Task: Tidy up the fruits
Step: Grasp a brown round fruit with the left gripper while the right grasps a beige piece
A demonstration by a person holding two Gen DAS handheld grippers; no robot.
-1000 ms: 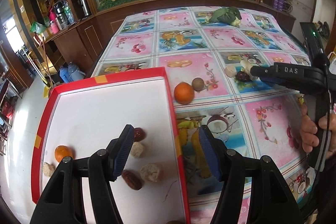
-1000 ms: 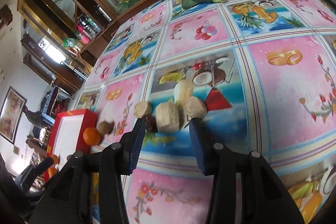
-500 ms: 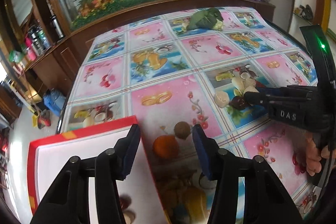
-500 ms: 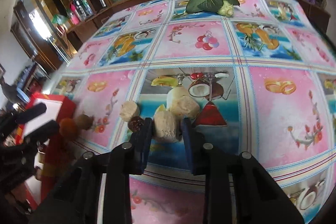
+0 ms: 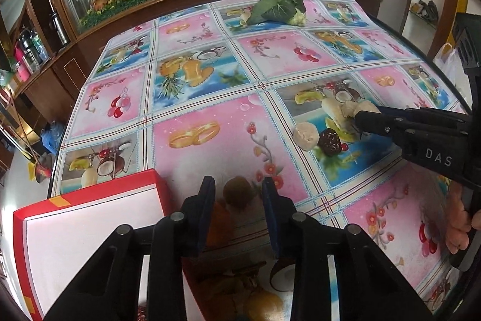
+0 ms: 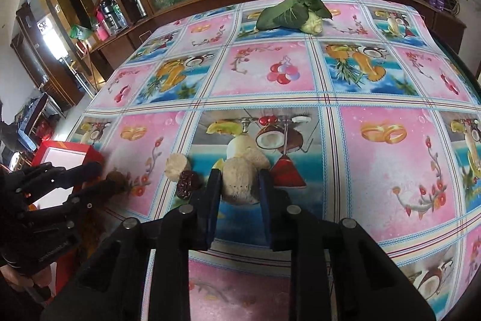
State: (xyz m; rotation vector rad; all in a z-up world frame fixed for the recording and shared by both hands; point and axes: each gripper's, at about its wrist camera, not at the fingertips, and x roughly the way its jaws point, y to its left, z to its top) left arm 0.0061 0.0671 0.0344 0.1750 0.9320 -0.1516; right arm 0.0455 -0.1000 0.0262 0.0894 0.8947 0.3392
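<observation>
Right gripper (image 6: pixel 239 185) clamping pale fruit (image 6: pixel 239 181), left gripper (image 5: pixel 237 200) open around brown fruit (image 5: pixel 237 190)

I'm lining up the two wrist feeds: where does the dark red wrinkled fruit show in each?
Left wrist view: the dark red wrinkled fruit lies right of centre, just below the right gripper.
Right wrist view: it lies left of centre, just left of the right gripper's left finger.
Shared landmark: the pale round piece touching it in both views.
</observation>
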